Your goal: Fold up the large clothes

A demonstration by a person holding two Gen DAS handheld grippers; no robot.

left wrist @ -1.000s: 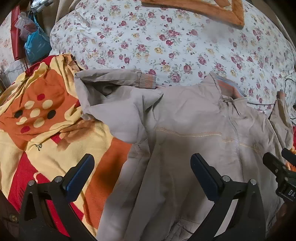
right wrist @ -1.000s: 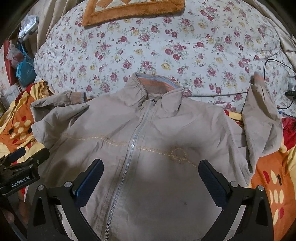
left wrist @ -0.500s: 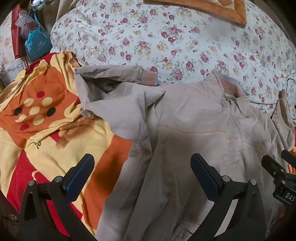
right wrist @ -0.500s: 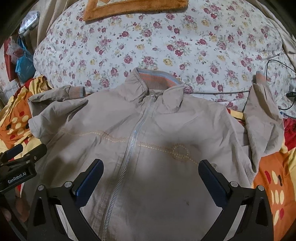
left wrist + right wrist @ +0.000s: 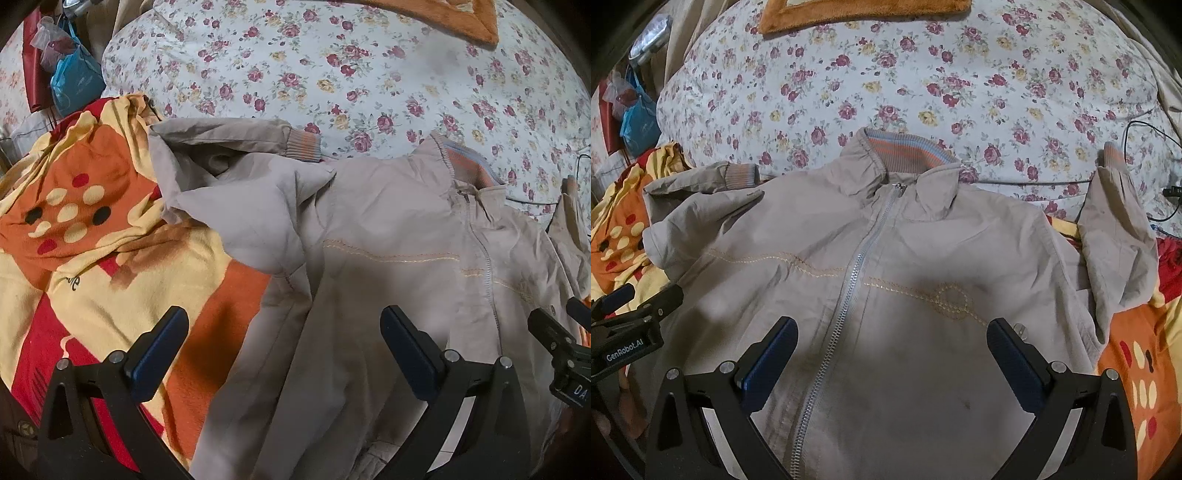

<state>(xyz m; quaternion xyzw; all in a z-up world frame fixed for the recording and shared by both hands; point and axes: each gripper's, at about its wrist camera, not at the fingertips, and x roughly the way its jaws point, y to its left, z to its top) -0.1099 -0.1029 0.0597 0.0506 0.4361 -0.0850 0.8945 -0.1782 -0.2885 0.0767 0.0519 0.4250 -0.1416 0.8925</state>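
two claws, both spread wide and empty: my left gripper [image 5: 282, 345] near the crumpled left sleeve [image 5: 701, 182], my right gripper [image 5: 892, 350] over the zipped jacket [image 5: 905, 258] (flat on the bed [image 5: 923, 74]). no fold made yet.

A bedroom in a home: a bed with a rose-print quilt [image 5: 923, 74], an orange, red and yellow blanket [image 5: 92, 258] spread over it, a brown plush mat [image 5: 864, 11] at the far end, and plastic bags [image 5: 70, 81] hanging beside the bed.
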